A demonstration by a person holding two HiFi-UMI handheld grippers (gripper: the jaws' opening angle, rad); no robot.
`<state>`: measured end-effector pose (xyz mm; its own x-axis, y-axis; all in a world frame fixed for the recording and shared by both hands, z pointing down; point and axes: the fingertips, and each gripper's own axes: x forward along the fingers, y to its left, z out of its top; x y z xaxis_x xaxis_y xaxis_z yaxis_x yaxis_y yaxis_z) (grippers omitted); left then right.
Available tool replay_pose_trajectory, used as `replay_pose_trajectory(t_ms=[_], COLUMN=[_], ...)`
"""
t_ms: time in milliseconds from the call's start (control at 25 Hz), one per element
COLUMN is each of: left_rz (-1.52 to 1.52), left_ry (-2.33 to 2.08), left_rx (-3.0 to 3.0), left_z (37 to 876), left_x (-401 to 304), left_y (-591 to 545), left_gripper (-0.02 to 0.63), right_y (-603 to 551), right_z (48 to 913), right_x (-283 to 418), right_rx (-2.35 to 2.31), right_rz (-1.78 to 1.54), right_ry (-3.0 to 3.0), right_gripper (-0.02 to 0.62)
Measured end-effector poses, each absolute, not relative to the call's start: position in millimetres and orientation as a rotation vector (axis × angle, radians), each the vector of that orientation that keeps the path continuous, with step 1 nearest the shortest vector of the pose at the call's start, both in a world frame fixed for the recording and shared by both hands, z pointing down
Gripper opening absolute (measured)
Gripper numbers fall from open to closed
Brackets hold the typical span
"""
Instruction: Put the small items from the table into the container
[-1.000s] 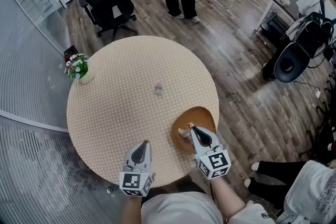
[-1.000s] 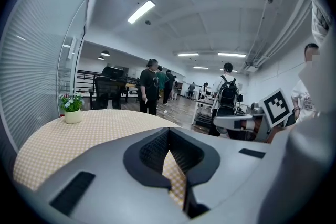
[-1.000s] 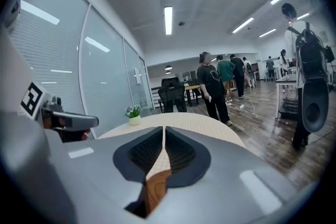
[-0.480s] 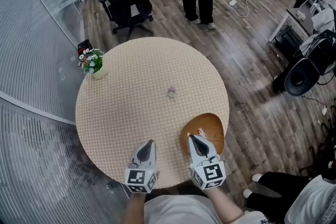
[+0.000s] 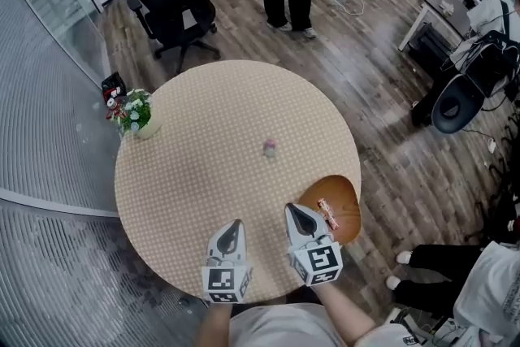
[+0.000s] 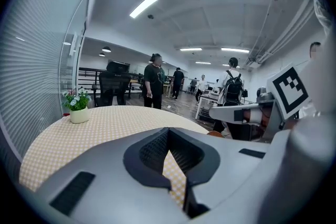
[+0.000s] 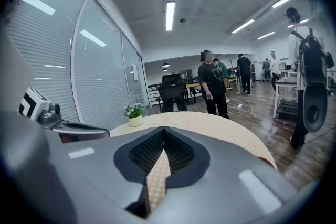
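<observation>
— Currently, what are your two tools doing?

— I am holding both low over the near edge of the table [image 5: 203, 175]. My left gripper [image 5: 236, 224] is sitting with its jaw tips pressed together, gripping nothing; only checked cloth is showing behind them. My right gripper [image 5: 293, 210], just beside it, is likewise standing closed and empty.

— Where are the small items lying?

— One wrapped item [image 5: 328, 214] is lying inside the brown container [image 5: 348, 215], which is sitting at the table's near right edge, just right of my right gripper. One small pink item [image 5: 270, 147] is resting near the table's centre, well apart from both grippers. A flower pot [image 5: 138, 116] is standing at the far left.
</observation>
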<state>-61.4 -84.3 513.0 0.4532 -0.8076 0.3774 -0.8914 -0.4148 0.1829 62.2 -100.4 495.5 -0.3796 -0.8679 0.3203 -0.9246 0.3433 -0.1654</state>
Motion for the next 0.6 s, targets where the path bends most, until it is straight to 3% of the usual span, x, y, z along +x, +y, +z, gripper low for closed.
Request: replay_pose_trajectory(t_ms=[240, 600], left_rz=[0.362, 0.367], left_ry=[-1.364, -1.285], left_rx=[2.419, 2.468], left_z=[515, 520], left_x=[-92, -134], left_y=[-114, -146], left_gripper=[0.003, 0.003], right_y=[-152, -251], right_z=[507, 574], right_x=[35, 29], right_rx=[1.734, 1.852], right_rz=[0.456, 0.463], right_ry=[-2.353, -2.119], right_gripper=[0.003, 0.229])
